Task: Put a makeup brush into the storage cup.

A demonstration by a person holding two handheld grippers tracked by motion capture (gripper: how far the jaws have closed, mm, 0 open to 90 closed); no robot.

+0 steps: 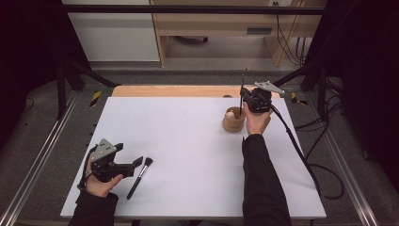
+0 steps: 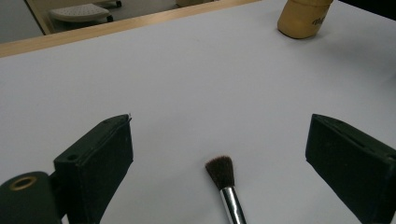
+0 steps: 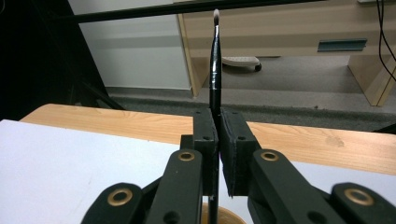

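Note:
A thin black brush (image 3: 215,60) with a pale tip stands upright, and my right gripper (image 3: 218,116) is shut on its handle. In the high view the right gripper (image 1: 243,96) holds it over a round wooden cup (image 1: 234,123) at the back right of the white table, with the lower end of the thin brush (image 1: 241,106) reaching into the cup beside something pale. A second brush (image 2: 227,186), with a dark bristle head and a silver ferrule, lies flat on the table between the wide-apart jaws of my open left gripper (image 2: 219,128). The left gripper (image 1: 129,155) rests near the front left, beside that dark-headed brush (image 1: 139,177).
The white table top (image 1: 188,155) ends in a wooden strip (image 1: 179,91) at the back. Black frame bars and metal rails run along both sides. The right gripper's cable (image 1: 301,155) trails off the right edge. The wooden cup (image 2: 303,18) also stands far ahead of the left gripper.

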